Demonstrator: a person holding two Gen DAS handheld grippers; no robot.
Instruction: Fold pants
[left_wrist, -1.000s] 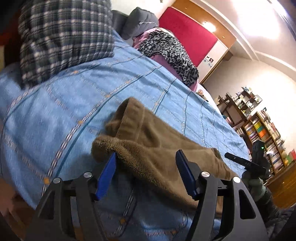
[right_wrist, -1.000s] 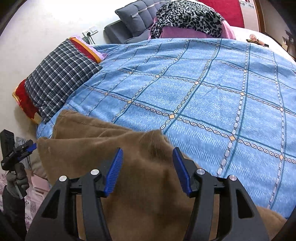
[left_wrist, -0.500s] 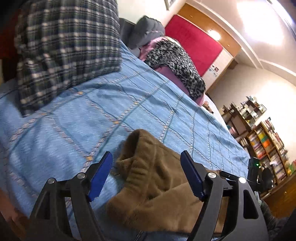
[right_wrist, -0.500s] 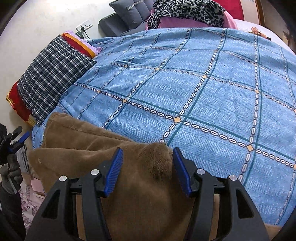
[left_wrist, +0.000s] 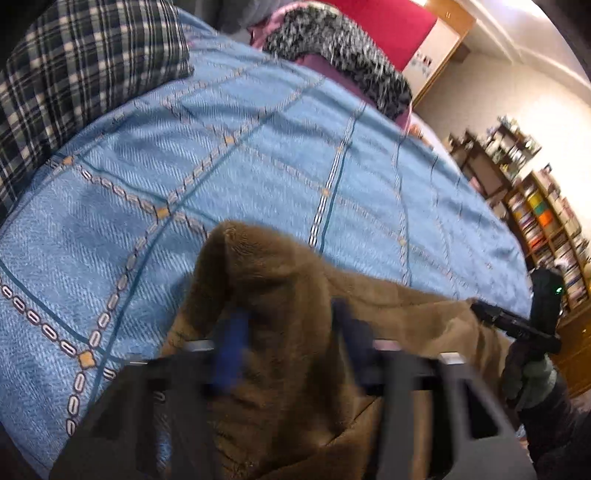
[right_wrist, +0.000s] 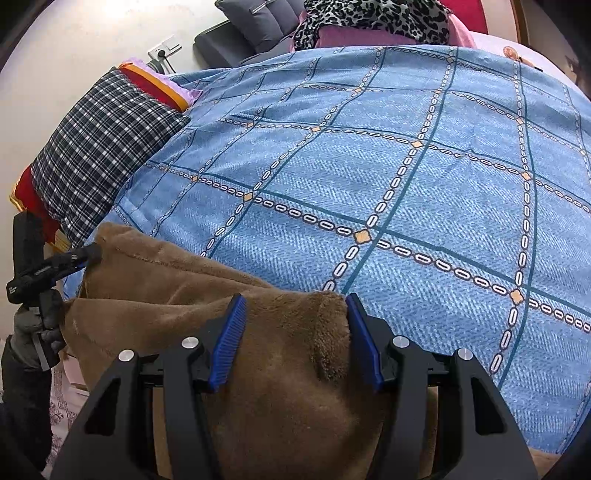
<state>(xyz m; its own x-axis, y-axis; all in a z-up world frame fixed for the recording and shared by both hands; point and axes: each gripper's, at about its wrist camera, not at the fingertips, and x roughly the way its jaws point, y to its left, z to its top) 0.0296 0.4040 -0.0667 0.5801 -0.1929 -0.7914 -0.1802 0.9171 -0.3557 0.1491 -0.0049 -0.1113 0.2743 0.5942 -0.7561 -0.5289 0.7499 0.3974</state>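
— While you are working this fleece, how is it behaving?
— Soft and limp, sagging wherever you are not supporting it; a thick edge or hem is giving the surest bite. The brown pants (right_wrist: 173, 284) are lying at the near edge of the bed (right_wrist: 406, 177).
— And the tongs?
— Your right tongs (right_wrist: 293, 338) are standing wide apart, straddling a fabric corner without pinching. Your left tongs (left_wrist: 288, 332) are blurring; fleece is bunching between them, grip impossible to judge.
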